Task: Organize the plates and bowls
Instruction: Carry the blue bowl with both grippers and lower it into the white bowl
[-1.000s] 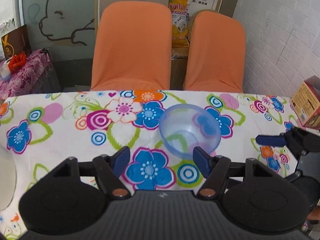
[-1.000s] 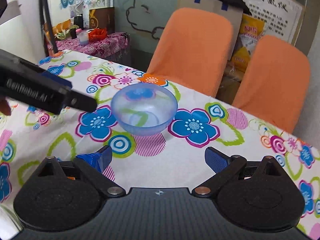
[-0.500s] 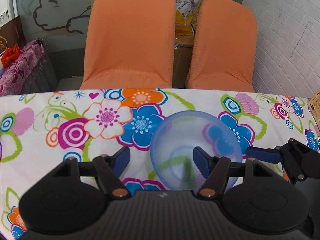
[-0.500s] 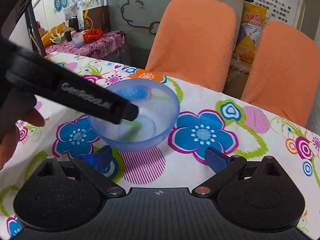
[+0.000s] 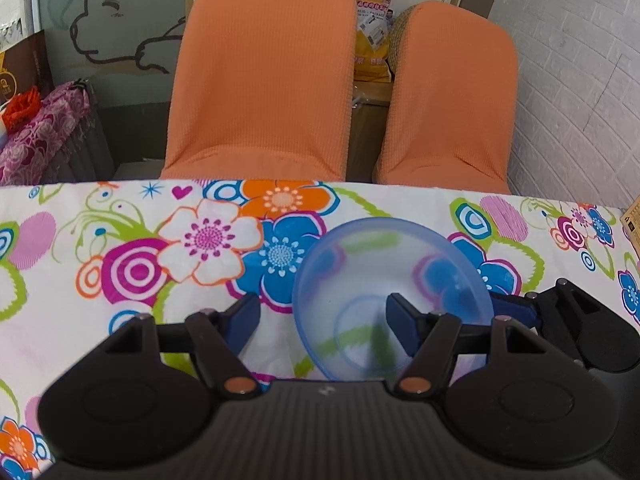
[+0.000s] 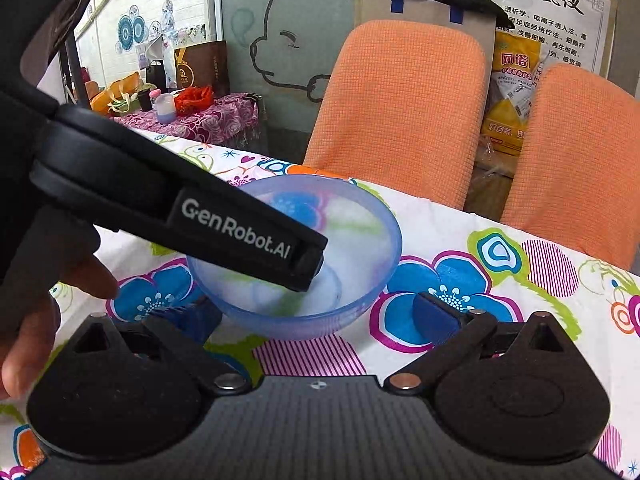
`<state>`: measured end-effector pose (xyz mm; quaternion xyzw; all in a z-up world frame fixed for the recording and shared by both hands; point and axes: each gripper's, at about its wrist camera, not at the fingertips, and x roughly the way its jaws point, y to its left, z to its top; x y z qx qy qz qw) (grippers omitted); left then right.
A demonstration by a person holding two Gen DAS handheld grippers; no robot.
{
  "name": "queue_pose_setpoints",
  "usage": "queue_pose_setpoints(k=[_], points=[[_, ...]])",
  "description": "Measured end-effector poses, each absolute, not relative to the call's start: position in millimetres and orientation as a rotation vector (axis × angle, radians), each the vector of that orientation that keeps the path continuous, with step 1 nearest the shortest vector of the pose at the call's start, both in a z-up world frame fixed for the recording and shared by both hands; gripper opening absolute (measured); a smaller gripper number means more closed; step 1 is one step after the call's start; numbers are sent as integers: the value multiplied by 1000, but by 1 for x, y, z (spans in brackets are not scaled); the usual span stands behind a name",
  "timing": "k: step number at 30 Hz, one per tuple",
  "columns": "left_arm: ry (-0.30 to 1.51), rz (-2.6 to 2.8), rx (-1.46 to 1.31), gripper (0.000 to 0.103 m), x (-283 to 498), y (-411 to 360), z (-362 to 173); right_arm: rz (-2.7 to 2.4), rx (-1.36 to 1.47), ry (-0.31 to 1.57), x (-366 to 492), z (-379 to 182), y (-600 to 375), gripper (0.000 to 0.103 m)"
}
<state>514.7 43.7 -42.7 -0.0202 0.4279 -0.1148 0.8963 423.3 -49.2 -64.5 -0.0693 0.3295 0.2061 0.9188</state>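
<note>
A translucent blue bowl [image 5: 394, 276] stands upright on the flowered tablecloth [image 5: 120, 216]. My left gripper [image 5: 322, 316] is open and straddles the bowl's left rim: its right finger [image 5: 400, 314] is down inside the bowl and its left finger [image 5: 244, 314] is outside. In the right wrist view the bowl [image 6: 360, 236] sits just ahead of my open right gripper [image 6: 314, 316], with its near wall between the two blue fingertips. The left gripper's black body [image 6: 224, 224] crosses that view and dips into the bowl. No plates are in sight.
Two orange chairs [image 5: 264, 80] [image 5: 448, 96] stand pushed against the table's far edge. A white brick wall [image 5: 580, 80] is at the right and a corner of a cardboard box [image 5: 632, 220] at the table's right edge. A hand [image 6: 36, 304] holds the left gripper.
Both grippers have moved forward onto the bowl. The left gripper's right finger has gone from in front of the bowl to inside it. The bowl stays on the table.
</note>
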Motion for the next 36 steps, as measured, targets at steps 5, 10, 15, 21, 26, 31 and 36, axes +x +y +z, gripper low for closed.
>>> queue_pose_setpoints(k=[5,10,15,21,26,31,36], points=[[884,-228,-1,52,513,39,-43,435,-153,663,428,-65,-46,85],[888,-284,-8,26,505,40,-31,458,-247,542,417,-53,-40,84],[814,-308,-5,27,477,38,2,450,-263,447,396,-26,-49,84],[751,-358,-32,27,417,26,54,442,-343,413,350,28,-59,84],[763,-450,-46,27,339,0,79,422,-362,429,273,62,-83,84],[795,-560,5,30,256,-46,54,348,-351,484,190,50,-113,84],[853,-633,70,31,202,-91,13,240,-275,565,139,19,-137,86]])
